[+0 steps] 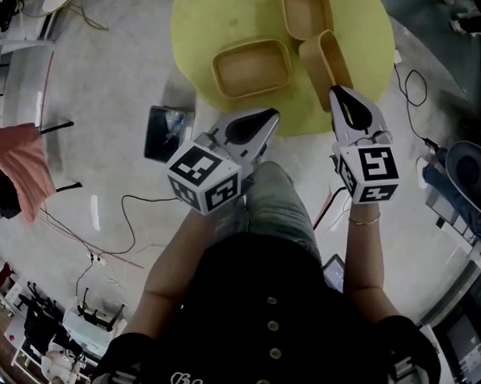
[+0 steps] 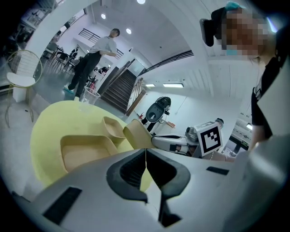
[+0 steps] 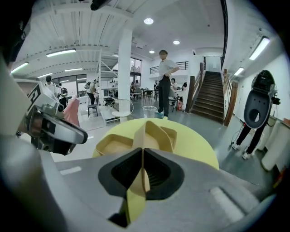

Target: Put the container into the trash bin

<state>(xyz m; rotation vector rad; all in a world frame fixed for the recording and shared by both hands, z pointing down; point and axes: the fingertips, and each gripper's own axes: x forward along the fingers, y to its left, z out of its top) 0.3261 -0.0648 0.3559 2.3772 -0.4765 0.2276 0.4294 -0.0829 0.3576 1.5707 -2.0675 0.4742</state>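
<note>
Three tan paper containers are at the round yellow table (image 1: pixel 211 23). One container (image 1: pixel 252 67) lies flat near the table's front edge, and a second container (image 1: pixel 307 12) lies behind it. My right gripper (image 1: pixel 337 93) is shut on the rim of the third container (image 1: pixel 324 60), which is tipped up on edge above the table's right front. In the right gripper view this held container (image 3: pixel 152 133) rises from between the shut jaws of the right gripper (image 3: pixel 142 158). My left gripper (image 1: pixel 265 119) is shut and empty, just off the table's front edge. A dark trash bin (image 1: pixel 164 133) with a clear liner stands on the floor left of it.
Cables (image 1: pixel 131 222) run over the pale floor by my legs. A pink cloth (image 1: pixel 19 167) hangs at the left. A person (image 3: pixel 164 81) stands beyond the table beside a clear plastic basket (image 3: pixel 149 111), with stairs (image 3: pixel 213 99) behind. A white chair (image 2: pixel 20 77) stands left of the table.
</note>
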